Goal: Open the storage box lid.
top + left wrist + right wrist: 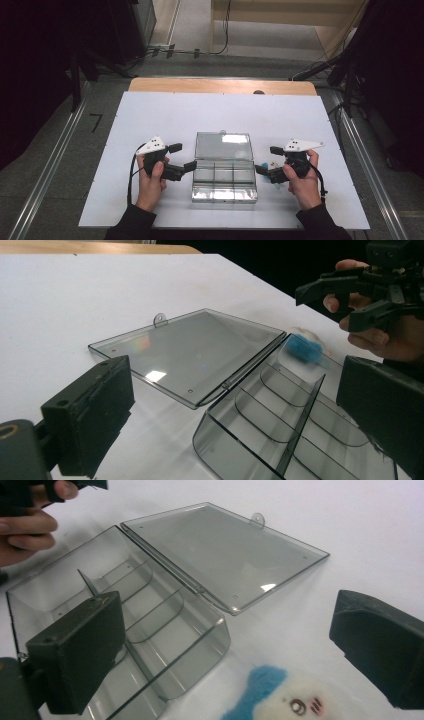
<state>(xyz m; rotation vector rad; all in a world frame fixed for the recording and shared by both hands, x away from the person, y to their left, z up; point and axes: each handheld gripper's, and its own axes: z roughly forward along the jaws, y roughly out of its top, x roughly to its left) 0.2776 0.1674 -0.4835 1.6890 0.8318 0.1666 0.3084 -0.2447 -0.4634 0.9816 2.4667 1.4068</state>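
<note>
Two grippers, one clear box, one small plush toy, all on my white worktop [150,115]. Item one: clear plastic box [224,180], lying open at the middle of the worktop's near half, its flat lid [222,146] folded back onto the surface on the far side, a small hanging tab at the lid's far edge. The tray part is split by a long centre wall and curved cross walls into several compartments; I see nothing lying in them. Item two: left gripper [182,157], held in my left hand [151,176] just beside the box's left side, jaws spread wide with nothing between the pads; in the left gripper view they frame the lid and the tray without touching either. Item three: right gripper [268,160], held in my right hand [300,180] just beside the box's right side, jaws likewise wide apart and empty. Item four: plush toy [280,697], blue and white with a small stitched face, lying on the worktop just outside the box's right end wall, between that wall and the right gripper, below its open jaws.
</note>
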